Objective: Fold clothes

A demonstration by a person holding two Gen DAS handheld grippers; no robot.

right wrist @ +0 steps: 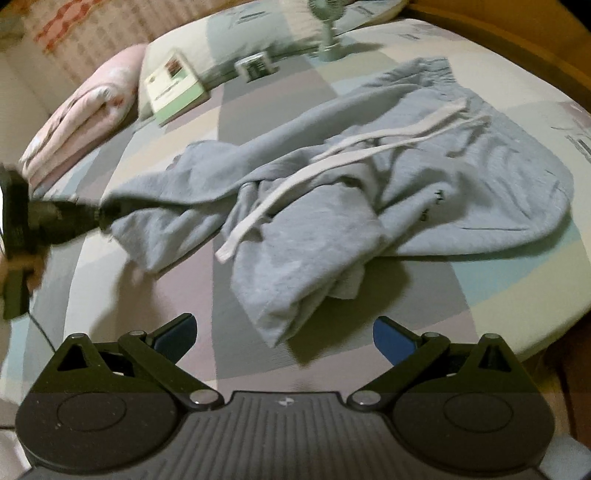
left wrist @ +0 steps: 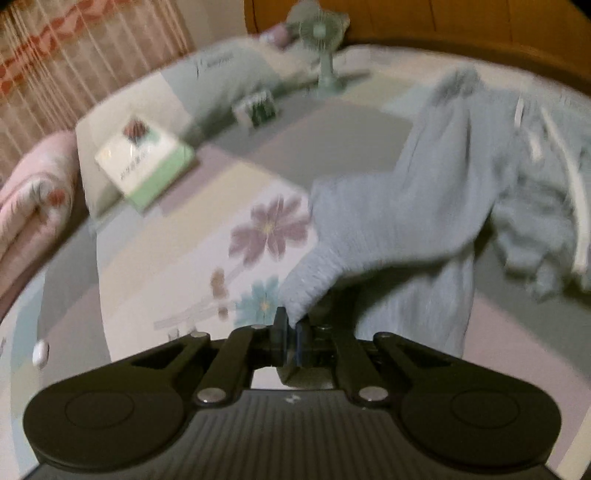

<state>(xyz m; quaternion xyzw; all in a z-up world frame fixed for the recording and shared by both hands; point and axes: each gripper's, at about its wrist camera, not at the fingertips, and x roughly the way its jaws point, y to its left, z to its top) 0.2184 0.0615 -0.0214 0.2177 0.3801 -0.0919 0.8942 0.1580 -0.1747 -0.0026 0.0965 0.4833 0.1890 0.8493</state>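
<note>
The right tool (right wrist: 284,338) hangs just above the near part of the bed (right wrist: 480,295), its blue-padded fingers (right wrist: 393,338) spread wide apart with nothing between them. Directly ahead of it lies a grey hoodie (right wrist: 369,192), crumpled on the patchwork sheet, one folded edge reaching almost to the gap between the fingers. Two white drawstrings (right wrist: 280,192) trail across its middle.

The left tool (left wrist: 290,332) is closed on a ribbed cuff (left wrist: 306,291) of the hoodie, the fabric pinched between its pads and lifted off the sheet; the sleeve runs up and away to the bulk of the garment on the right. In the right wrist view this tool shows at the left edge, gripping the garment's left end, with part of a hand (right wrist: 22,273) behind it.

Farther back, a green-edged book (right wrist: 175,86) leans on a pillow (right wrist: 236,40), with a pink folded blanket (right wrist: 85,110) to its left. A small boxy item (right wrist: 256,66), too blurred to identify, sits near a little desk fan (right wrist: 327,26). Behind are a wooden headboard (left wrist: 461,22) and a curtain (left wrist: 74,55).
</note>
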